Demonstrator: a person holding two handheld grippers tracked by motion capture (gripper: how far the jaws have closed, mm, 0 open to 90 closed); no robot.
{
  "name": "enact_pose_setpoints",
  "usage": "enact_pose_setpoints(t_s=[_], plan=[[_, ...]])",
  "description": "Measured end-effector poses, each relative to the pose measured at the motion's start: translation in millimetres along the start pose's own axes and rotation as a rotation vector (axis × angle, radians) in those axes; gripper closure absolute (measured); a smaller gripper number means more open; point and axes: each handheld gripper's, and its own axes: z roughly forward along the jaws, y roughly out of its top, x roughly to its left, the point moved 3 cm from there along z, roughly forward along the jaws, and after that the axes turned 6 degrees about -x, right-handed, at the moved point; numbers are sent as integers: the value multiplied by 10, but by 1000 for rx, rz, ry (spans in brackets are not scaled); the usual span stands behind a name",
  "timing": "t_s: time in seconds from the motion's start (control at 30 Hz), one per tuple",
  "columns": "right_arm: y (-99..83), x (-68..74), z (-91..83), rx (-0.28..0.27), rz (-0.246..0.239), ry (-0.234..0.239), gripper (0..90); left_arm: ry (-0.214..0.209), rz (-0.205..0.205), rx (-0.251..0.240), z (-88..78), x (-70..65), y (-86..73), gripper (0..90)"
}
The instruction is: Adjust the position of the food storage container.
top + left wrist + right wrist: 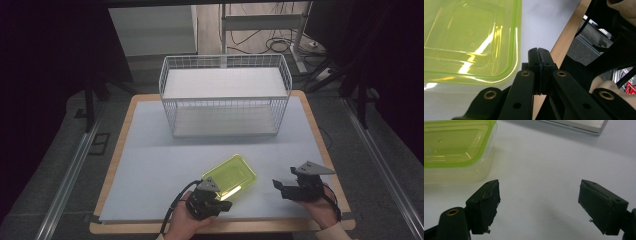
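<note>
One green-lidded container just beside the left gripper, jaws together, seemingly untouched, right gripper jaws apart nearby.

The high view looks forward and down from above the person's side of the desk, far enough back to take in the whole top, the wire basket at the far end and the floor beyond. The left tool carries a camera that looks along its pressed-together jaws, very close to the green box, with the desk's wooden edge running past. The right tool carries a camera set low and close over the desk top, facing between its spread jaws. All three views share the green box and the pale surface around it.
</note>
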Motion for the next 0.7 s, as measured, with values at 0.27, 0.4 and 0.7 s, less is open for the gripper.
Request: enact_pose_setpoints(t_s=[0.27,0.4,0.7], plan=[[5,-10,-7,-6,1,-7,178,5,-4,10,18,19,-19,900],[7,-11,-13,-9,3,-7,178,7,-4,9,18,22,-26,900],[8,-11,-16,-11,2,-8,178,36,2,16,-21,63,-30,900]])
